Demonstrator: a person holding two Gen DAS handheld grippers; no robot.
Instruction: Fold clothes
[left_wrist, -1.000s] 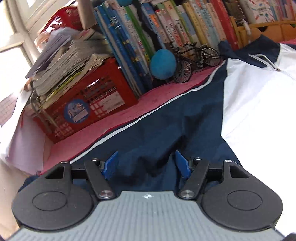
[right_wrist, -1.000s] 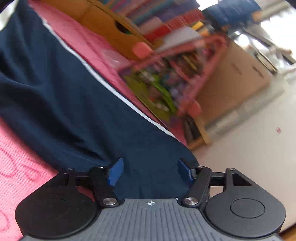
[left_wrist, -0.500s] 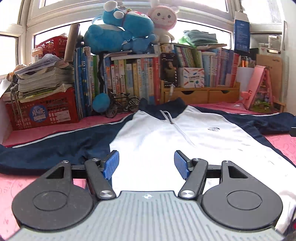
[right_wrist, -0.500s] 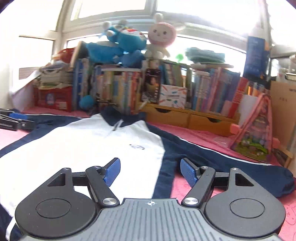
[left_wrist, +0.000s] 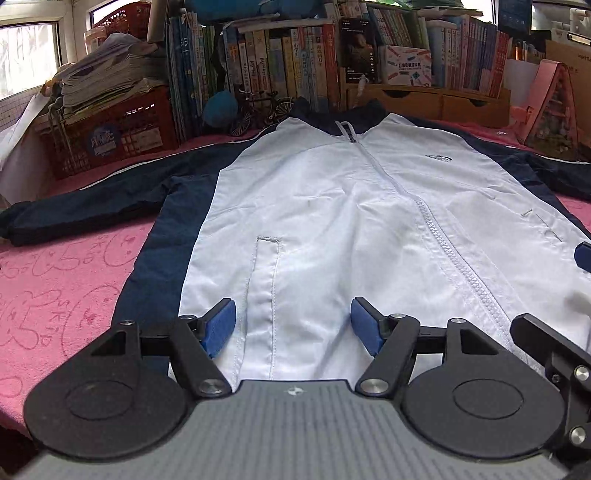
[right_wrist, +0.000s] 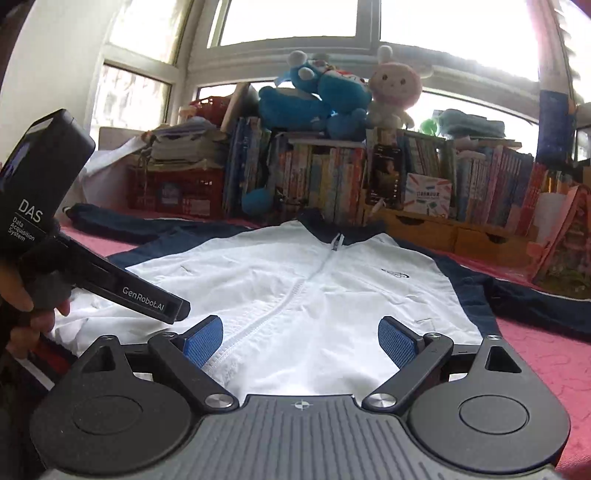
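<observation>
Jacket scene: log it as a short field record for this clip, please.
garment: jacket, white front, navy sleeves
state: spread flat, zipped, unfolded, collar toward books
surface: pink cloth
left tool: open, above the hem, holding nothing
right tool: open, above the hem, holding nothing
fold progress: none visible

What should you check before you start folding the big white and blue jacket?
1. Jacket lying flat, front up: ok.
2. Zipper closed: ok as far as seen; the bottom end is hidden.
3. Both sleeves spread out to the sides: ok; left sleeve, right sleeve.
4. Left tool open and holding nothing: ok.
5. Right tool open and holding nothing: ok.
6. Room on the pink cloth to fold: ok in front; the toy bicycle and red crate stand close behind the left sleeve.
</observation>
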